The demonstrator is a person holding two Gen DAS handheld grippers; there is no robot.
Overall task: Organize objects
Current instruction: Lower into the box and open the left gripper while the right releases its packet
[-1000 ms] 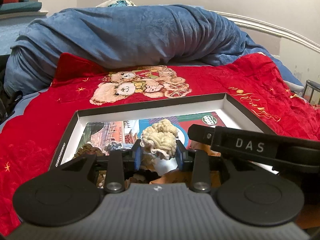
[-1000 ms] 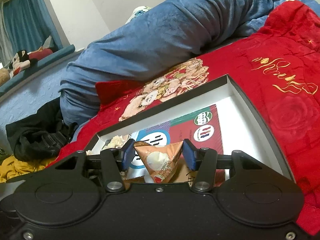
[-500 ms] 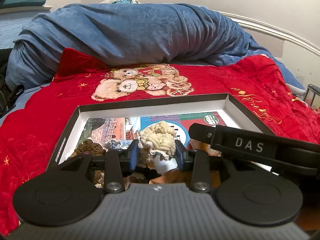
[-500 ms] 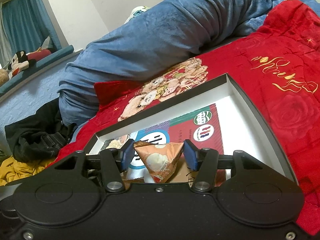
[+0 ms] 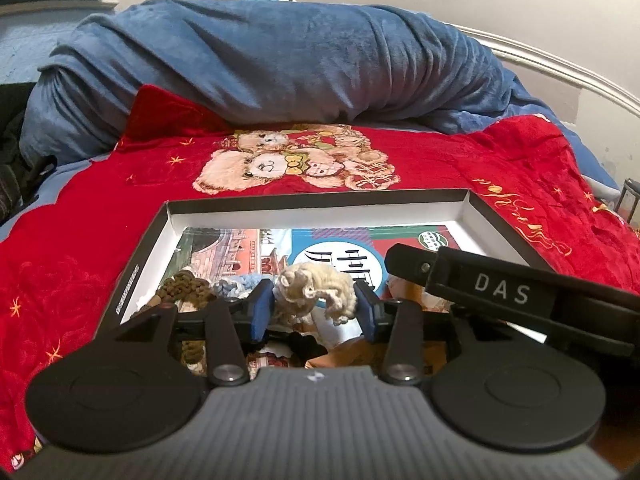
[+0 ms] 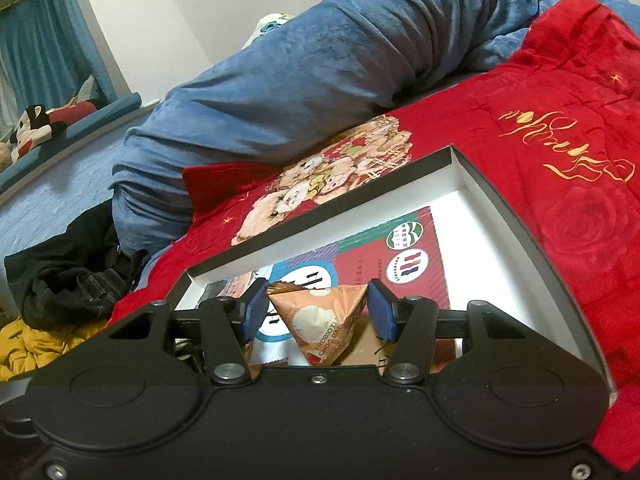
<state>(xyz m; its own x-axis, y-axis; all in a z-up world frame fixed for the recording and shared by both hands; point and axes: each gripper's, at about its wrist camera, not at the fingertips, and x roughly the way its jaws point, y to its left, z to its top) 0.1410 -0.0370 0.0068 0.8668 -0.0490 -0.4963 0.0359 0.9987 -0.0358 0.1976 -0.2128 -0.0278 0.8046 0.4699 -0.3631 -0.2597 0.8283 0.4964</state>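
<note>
One red blanket (image 5: 100, 240) under blue duvet (image 5: 280, 60)

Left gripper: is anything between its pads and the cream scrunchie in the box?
Nothing visible does. The cream scrunchie sits directly between the jaws of the left gripper, which have just been opening, inside the box. The brown and blue scrunchies lie off to its left, not in between.

Indoor light, moderate, soft and even; no hard shadows. Mild sheen on red blanket (image 5: 500, 168) and blue duvet (image 6: 360, 52). Box (image 5: 320, 210) inner wall bright white, nearly blown out. Strong fisheye bending at edges, dark corner vignette. Foreground gripper bodies dark, slightly soft; overall compression noise.
</note>
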